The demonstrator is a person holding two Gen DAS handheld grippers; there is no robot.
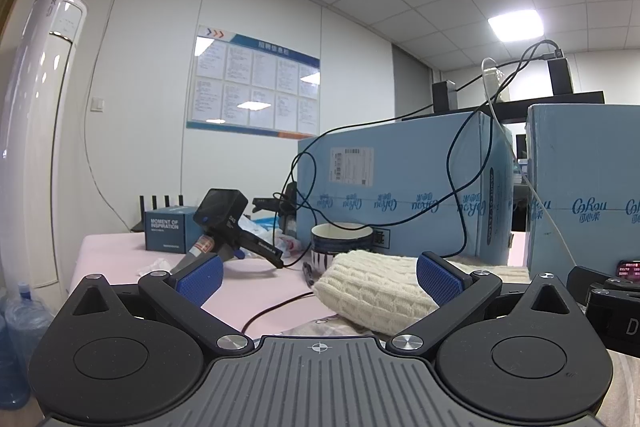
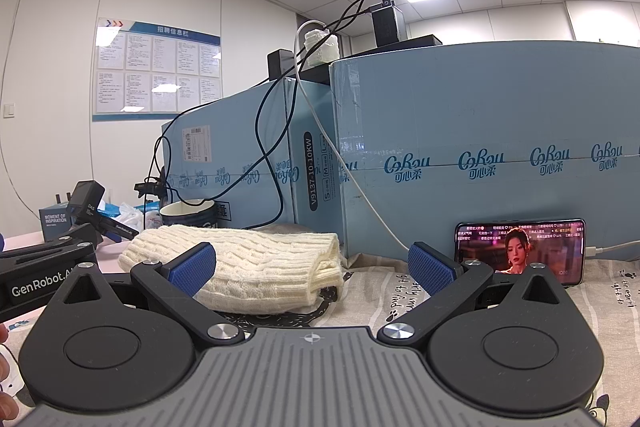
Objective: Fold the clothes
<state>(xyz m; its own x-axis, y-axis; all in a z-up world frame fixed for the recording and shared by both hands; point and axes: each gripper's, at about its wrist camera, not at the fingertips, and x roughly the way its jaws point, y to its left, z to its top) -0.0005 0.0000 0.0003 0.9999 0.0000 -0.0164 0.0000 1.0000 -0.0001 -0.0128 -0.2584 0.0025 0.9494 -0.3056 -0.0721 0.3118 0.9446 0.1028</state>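
Note:
A cream cable-knit garment (image 1: 372, 287) lies folded into a thick bundle on the table. In the right wrist view the same knit bundle (image 2: 248, 267) rests partly on a printed grey cloth (image 2: 400, 291). My left gripper (image 1: 318, 277) stands open and level, its blue pads (image 1: 204, 279) wide apart, the bundle just beyond and toward the right pad. My right gripper (image 2: 312, 265) is open too, with the bundle's right end between and behind its pads (image 2: 430, 261). Neither gripper touches the knit. The left gripper's black body (image 2: 44, 275) shows at the left of the right wrist view.
Two large light-blue cartons (image 1: 404, 187) (image 2: 500, 155) stand close behind the garment, with black and white cables hanging over them. A phone (image 2: 520, 251) with a lit screen leans on the right carton. A bowl (image 1: 342, 241), a spare gripper (image 1: 228, 227), a small blue box (image 1: 168, 229) sit on the pink tabletop (image 1: 120, 255).

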